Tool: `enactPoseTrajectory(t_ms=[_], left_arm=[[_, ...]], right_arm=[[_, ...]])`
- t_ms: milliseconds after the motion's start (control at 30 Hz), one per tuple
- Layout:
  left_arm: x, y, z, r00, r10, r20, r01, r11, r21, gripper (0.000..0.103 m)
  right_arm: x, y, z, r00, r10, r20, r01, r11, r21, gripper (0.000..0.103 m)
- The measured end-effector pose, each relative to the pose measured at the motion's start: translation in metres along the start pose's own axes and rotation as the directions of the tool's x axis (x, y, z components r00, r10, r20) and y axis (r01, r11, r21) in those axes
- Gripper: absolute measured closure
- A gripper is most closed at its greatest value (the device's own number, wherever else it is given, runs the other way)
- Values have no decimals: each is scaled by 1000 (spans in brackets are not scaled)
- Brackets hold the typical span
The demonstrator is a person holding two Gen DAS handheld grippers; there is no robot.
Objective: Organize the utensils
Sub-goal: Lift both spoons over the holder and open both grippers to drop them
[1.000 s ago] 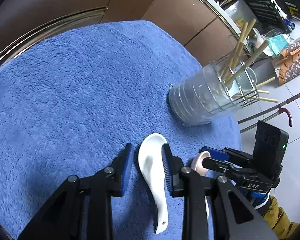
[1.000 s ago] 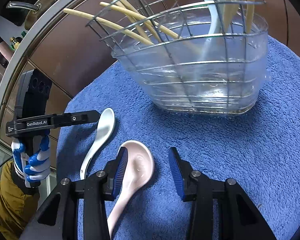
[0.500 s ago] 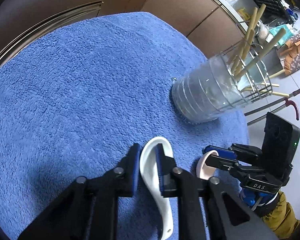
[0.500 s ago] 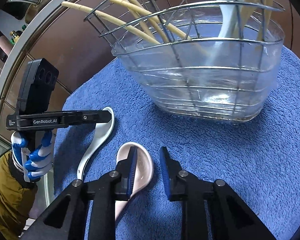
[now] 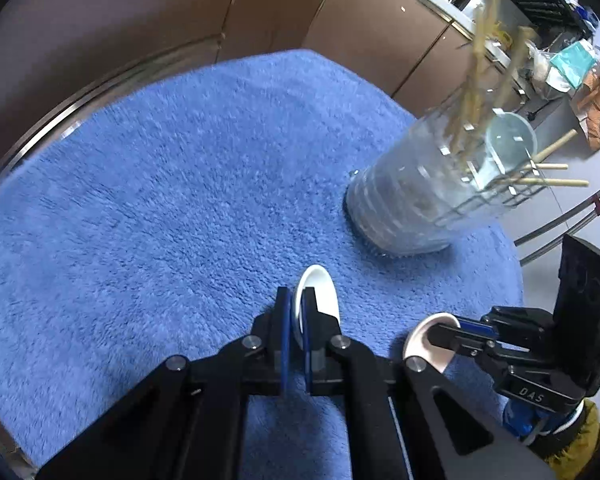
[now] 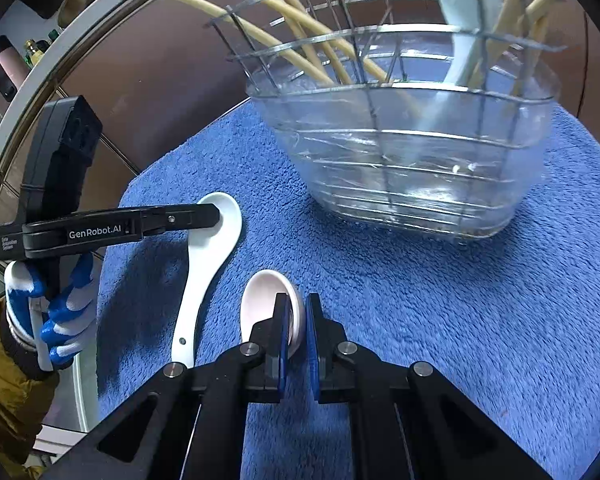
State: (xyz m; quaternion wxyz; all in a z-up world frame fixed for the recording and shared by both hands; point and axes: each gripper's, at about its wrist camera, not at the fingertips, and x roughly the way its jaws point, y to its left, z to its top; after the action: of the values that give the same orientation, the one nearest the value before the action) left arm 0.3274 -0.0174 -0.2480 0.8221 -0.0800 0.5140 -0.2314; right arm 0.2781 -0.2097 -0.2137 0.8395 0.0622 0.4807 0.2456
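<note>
A white ceramic spoon (image 5: 320, 292) lies on the blue towel (image 5: 160, 200). My left gripper (image 5: 296, 312) is closing its jaws, and the pads press on the rim of the spoon's bowl. From the right wrist, the same left gripper (image 6: 216, 216) sits over the bowl of the white spoon (image 6: 208, 264), whose handle rests on the towel. The pink spoon (image 6: 260, 300) lies beside it, its bowl rim pinched in my right gripper (image 6: 296, 320), whose jaws are also closing. Behind stands a clear wire-framed utensil holder (image 6: 412, 160) with chopsticks (image 6: 300, 40) and a pale spoon (image 6: 464, 40).
The towel's edge (image 6: 116, 280) runs close to the left of both spoons, with a drop beyond it. A gloved hand (image 6: 60, 312) holds the left gripper there. Brown cabinet fronts (image 5: 180, 12) rise behind the table. Open towel (image 6: 480, 320) stretches to the right.
Both grippers have gone from open around the spoon bowls to shut on their rims. The left gripper has also shifted forward, and the holder now looks blurred in its view.
</note>
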Motion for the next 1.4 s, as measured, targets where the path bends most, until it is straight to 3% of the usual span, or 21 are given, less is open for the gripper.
enactPoseTrajectory(t_ms=[167, 533, 800, 1033, 1267, 1400], left_arm=[[-29, -21, -9, 996, 37, 76, -40, 999, 29, 98], [-96, -49, -30, 982, 25, 185, -36, 998, 58, 98], [-144, -73, -45, 962, 9, 273, -26, 998, 59, 98], [-175, -93, -36, 929, 17, 369, -40, 998, 56, 98], [-192, -114, -1, 871, 65, 486, -98, 994, 44, 98], [-189, -126, 26, 822, 105, 559, -152, 988, 38, 98]], right_arm=[[-28, 4, -9, 997, -22, 70, 22, 1000, 9, 95], [-96, 26, -39, 973, -101, 207, 100, 995, 17, 95], [-152, 48, -56, 934, -177, 311, 177, 984, 31, 95], [-192, 63, -50, 861, -264, 435, 270, 962, 49, 95], [-212, 77, -13, 750, -333, 571, 355, 932, 76, 95], [-213, 80, 13, 685, -359, 634, 395, 914, 91, 95]])
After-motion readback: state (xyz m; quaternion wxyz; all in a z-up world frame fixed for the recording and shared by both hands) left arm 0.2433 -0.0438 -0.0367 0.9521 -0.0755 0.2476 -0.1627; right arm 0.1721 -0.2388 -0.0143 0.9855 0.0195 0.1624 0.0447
